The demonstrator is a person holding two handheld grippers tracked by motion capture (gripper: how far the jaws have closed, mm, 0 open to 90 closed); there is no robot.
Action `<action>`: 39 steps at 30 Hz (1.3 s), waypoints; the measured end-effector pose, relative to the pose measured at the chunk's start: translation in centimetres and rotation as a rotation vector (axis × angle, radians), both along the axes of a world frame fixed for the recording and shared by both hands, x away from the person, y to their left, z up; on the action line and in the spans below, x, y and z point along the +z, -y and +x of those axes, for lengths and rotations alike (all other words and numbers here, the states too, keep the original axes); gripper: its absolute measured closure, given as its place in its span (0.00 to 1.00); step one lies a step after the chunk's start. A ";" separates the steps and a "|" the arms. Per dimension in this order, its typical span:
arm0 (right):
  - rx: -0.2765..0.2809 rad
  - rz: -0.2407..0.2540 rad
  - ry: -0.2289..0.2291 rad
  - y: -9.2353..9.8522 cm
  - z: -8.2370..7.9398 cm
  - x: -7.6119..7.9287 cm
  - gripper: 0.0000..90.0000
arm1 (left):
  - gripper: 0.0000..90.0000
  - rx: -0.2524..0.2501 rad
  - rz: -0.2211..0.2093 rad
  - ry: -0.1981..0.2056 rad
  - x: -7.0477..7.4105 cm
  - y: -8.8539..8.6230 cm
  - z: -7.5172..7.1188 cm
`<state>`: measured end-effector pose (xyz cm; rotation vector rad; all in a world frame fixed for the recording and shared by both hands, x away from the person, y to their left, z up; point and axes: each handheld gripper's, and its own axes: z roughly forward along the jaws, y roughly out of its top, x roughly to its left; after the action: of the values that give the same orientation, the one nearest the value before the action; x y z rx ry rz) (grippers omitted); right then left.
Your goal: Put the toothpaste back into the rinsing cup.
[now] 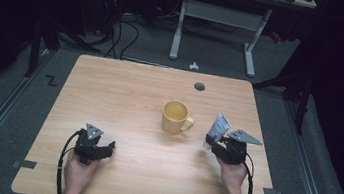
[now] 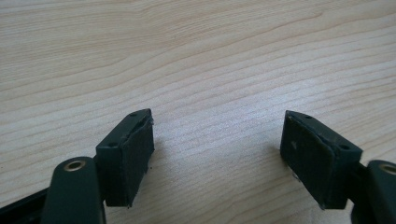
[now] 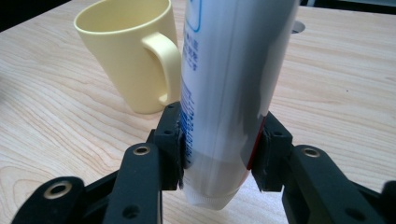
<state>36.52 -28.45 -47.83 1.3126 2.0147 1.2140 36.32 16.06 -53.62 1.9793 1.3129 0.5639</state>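
Observation:
A pale yellow mug (image 1: 176,117) stands upright near the middle of the wooden table (image 1: 125,91), its handle turned to the right. My right gripper (image 1: 218,144) is shut on a white and silver tube (image 1: 218,128), held upright with its cap end down, just right of the mug. In the right gripper view the black pads (image 3: 173,140) press both sides of the tube (image 3: 229,84), and the mug (image 3: 128,51) stands close behind on the left. My left gripper (image 1: 102,149) rests low at the table's front left; its jaws (image 2: 217,154) stand wide apart over bare wood.
A small round grommet hole (image 1: 199,86) lies in the table near its far edge. A white-legged desk (image 1: 218,17) and cables on the floor stand beyond the table. Bare wood stretches between the two grippers.

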 end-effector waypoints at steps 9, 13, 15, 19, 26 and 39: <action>0.020 0.001 0.011 -0.2 -0.1 0.5 0.68 | 0.29 0.000 0.000 0.000 0.0 0.0 0.0; 0.022 0.005 0.010 -0.2 -0.1 0.6 0.68 | 0.29 0.000 0.000 0.000 0.0 0.0 0.0; 0.023 0.012 0.009 -0.1 -0.1 0.6 0.68 | 0.29 0.000 0.000 0.000 0.0 0.0 0.0; 0.025 0.015 0.013 -0.1 -0.1 0.8 0.68 | 0.29 0.000 0.000 0.000 0.0 0.0 0.0; 0.043 0.013 0.029 -0.5 0.0 1.5 0.68 | 0.29 0.000 0.001 0.000 0.0 0.0 0.0; 0.077 0.002 0.063 -1.4 0.2 3.1 0.69 | 0.29 0.000 0.000 0.000 0.0 0.0 0.0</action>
<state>36.69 -27.07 -44.74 1.1927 2.0360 1.2761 36.32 16.06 -53.62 1.9793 1.3128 0.5644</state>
